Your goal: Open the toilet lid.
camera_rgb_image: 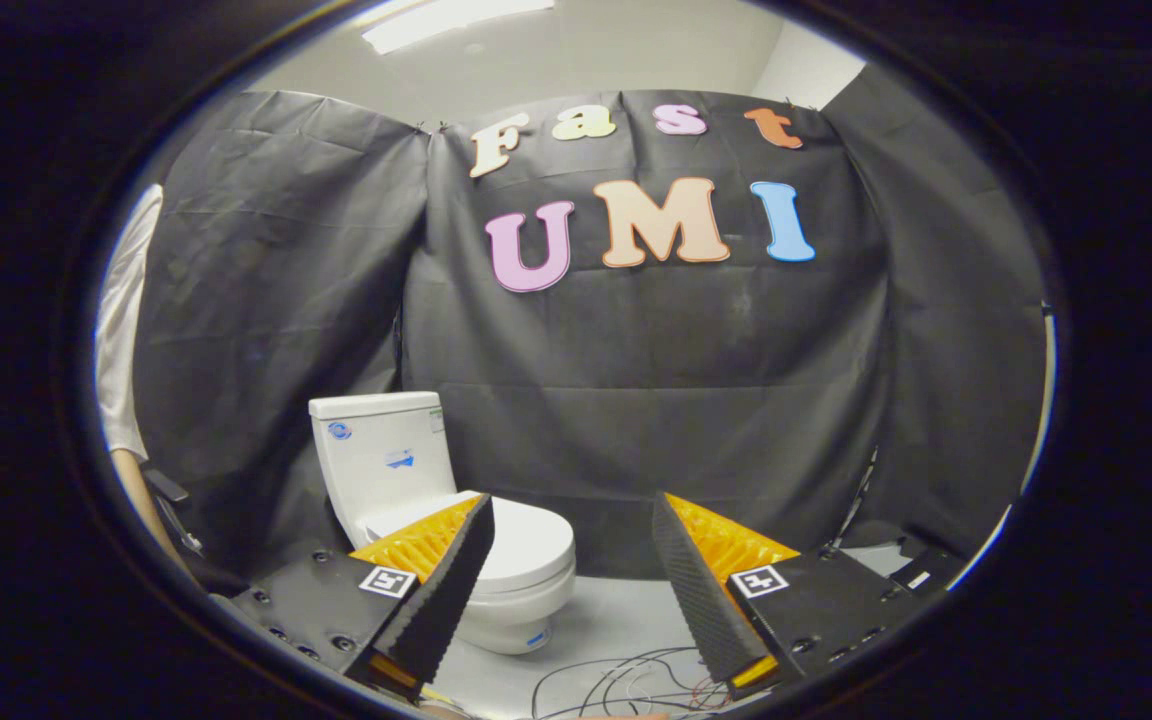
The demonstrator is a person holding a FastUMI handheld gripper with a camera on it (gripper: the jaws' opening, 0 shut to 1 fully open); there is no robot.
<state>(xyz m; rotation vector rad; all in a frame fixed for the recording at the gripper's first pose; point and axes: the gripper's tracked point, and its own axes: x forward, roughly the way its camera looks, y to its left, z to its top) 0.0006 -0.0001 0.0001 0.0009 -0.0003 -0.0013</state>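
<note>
Ribbed padding lines the inner faces of the two fingers, and the jaws of the gripper (571, 520) stand wide apart, released, with nothing held between them. Each finger carries a small square black-and-white marker on its top, set on a dark mount with screw heads showing. Below and between the fingers, a tangle of thin cables (626, 685) lies on the pale floor (616, 610).

Just beyond the left finger stands the white toilet (436, 500), well apart from the jaws and not touched by them. The tip of the left finger overlaps its near side, so part of the bowl is hidden. The toilet lid (526, 545) is down, lying flat and closed over the seat, its rounded front end pointing toward the space between the fingers. Behind the lid rises the tank (386, 455), upright, with a flat cover on top and small stickers on its front and side. The base of the bowl rests on the floor, with a small blue mark low on it.

Farther back, black cloth (636, 400) hangs as the wall behind and on both sides of the toilet, creased and folded where the panels meet. Off to the left, beside the cloth, part of a person (121, 330) in a white sleeve shows, with a bare arm below it. Above the cloth, a pale ceiling with a bright light strip (456, 20) is visible.
</note>
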